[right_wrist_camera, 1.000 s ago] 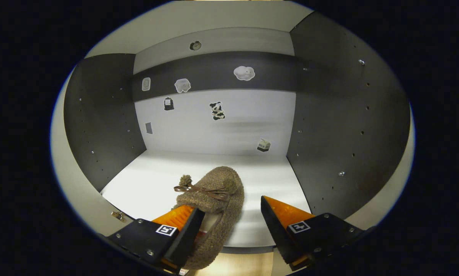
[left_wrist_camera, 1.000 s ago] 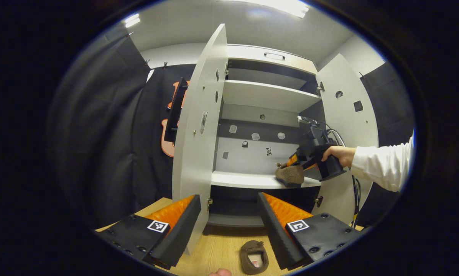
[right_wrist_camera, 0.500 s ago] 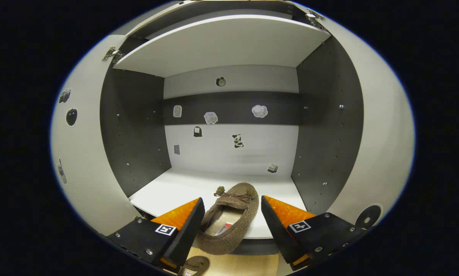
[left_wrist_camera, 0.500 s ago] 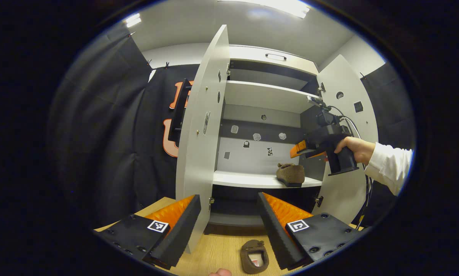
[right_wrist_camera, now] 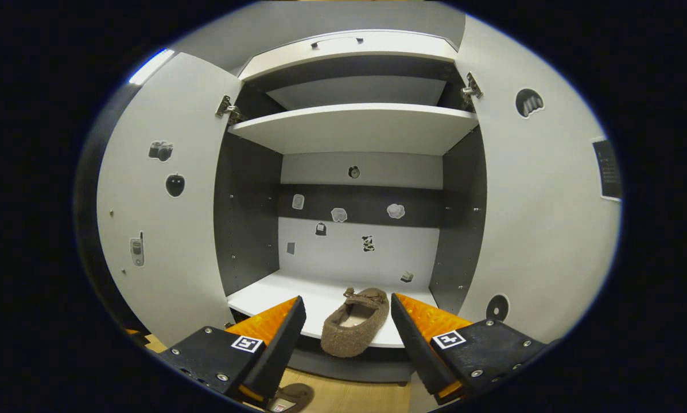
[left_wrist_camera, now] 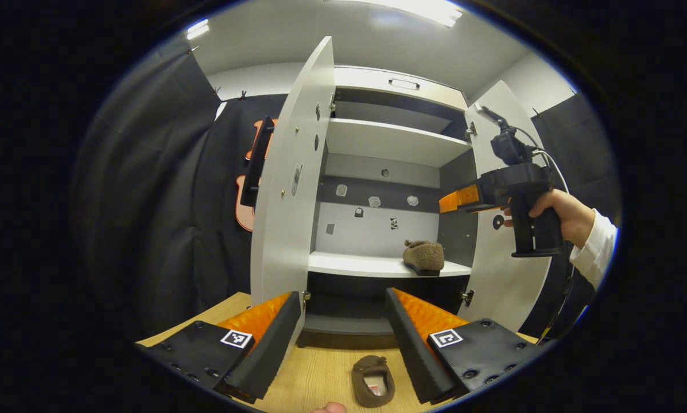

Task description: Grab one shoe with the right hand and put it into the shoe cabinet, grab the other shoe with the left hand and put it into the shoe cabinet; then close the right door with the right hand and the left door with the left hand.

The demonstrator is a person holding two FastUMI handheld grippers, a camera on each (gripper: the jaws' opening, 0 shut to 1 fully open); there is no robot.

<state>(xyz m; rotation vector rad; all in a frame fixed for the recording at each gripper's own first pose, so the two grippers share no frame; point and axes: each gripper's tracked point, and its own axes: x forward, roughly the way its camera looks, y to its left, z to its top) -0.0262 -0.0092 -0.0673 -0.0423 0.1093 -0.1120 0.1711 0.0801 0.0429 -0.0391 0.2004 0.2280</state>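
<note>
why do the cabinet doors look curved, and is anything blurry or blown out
Fisheye bending in both views: the left door bows in the left gripper view, the right door in the right gripper view. The ceiling light is blown out in the left gripper view. Both views look sharp.

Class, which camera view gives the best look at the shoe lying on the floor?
The left gripper view: the floor shoe lies whole, opening up, between that tool's fingers. The right gripper view catches just its edge at the bottom.

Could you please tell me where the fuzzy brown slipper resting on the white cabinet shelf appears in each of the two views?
Left gripper view: fuzzy brown slipper right of centre, on the white middle shelf, near its right end.
Right gripper view: low centre, between this gripper's fingers, heel overhanging the shelf edge.
Shared landmark: cow sticker on the back panel.
</note>
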